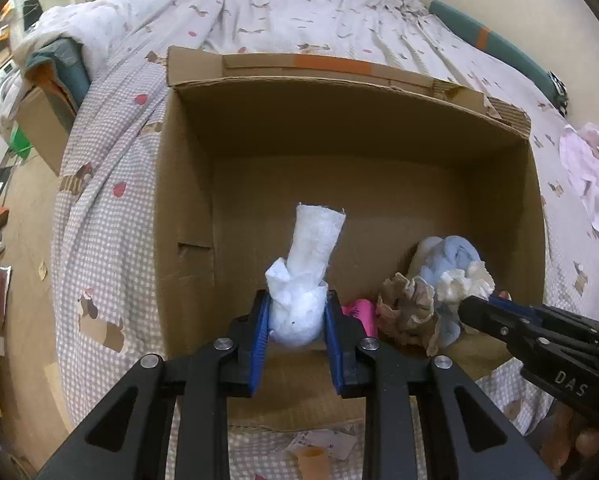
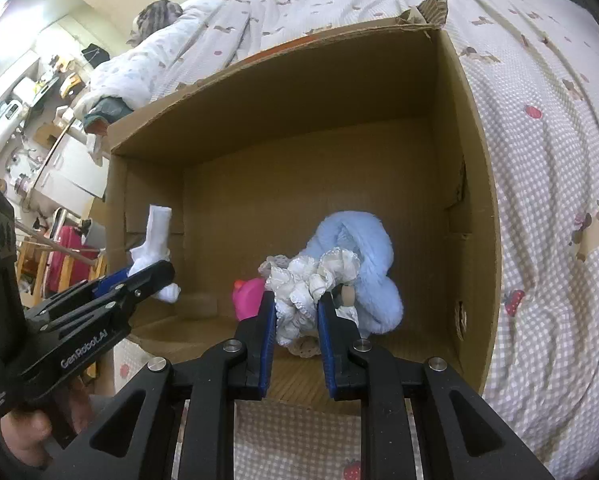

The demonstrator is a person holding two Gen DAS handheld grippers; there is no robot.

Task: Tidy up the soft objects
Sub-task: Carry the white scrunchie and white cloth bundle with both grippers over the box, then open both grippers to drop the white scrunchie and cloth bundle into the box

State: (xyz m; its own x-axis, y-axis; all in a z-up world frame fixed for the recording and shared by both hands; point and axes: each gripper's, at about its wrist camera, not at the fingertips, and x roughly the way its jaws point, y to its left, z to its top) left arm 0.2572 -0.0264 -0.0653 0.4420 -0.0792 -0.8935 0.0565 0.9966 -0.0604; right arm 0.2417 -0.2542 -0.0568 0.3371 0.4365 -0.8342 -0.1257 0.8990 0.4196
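Note:
An open cardboard box point(image 1: 187, 184) point(image 2: 475, 168) lies on a checked bedspread. My left gripper point(image 1: 297, 312) is shut on a white sock point(image 1: 299, 312), whose tube sticks up over the box floor. The same sock point(image 2: 155, 236) and the left gripper point(image 2: 155, 276) show at the left of the right wrist view. My right gripper point(image 2: 297, 308) is shut on a white frilly cloth point(image 2: 299, 292) just inside the box. Beside it lie a light blue fluffy cloth point(image 2: 359, 248) point(image 1: 455, 256), a pink item point(image 2: 249, 296) point(image 1: 361, 312) and a beige crumpled cloth point(image 1: 407, 312). The right gripper point(image 1: 471, 306) enters from the right in the left wrist view.
The checked bedspread point(image 1: 111, 240) point(image 2: 547, 200) surrounds the box. A pale pink garment point(image 1: 591, 172) lies on the bed to the right. A small orange cup point(image 1: 311, 460) and paper lie near the box's front edge. Furniture and clutter stand off the bed's left side point(image 2: 39, 120).

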